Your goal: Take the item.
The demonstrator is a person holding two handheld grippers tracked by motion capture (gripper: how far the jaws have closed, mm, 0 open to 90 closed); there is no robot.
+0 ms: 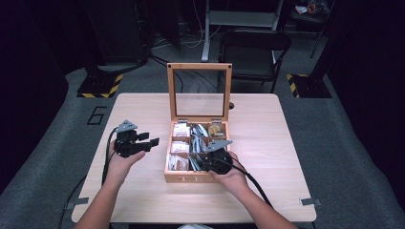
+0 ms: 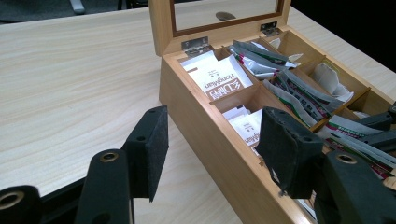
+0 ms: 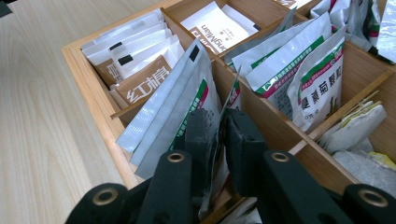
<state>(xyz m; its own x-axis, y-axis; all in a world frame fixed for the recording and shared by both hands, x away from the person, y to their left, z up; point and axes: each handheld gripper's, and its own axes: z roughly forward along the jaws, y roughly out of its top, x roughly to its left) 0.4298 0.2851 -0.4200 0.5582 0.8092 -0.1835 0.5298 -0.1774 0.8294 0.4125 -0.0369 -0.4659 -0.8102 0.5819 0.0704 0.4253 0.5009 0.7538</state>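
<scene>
- The silver sachet is standing on edge in the tea box's front middle compartment, and I am pinching it with my right gripper.
- My left gripper is hanging spread and empty, left of the tea box.

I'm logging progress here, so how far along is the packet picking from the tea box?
Done: the tea box lid stands open. In hand: the right gripper is pinched on a silver packet in a front compartment, not yet lifted out. Left: pulling it clear and setting it down; the left gripper waits open, empty.
</scene>
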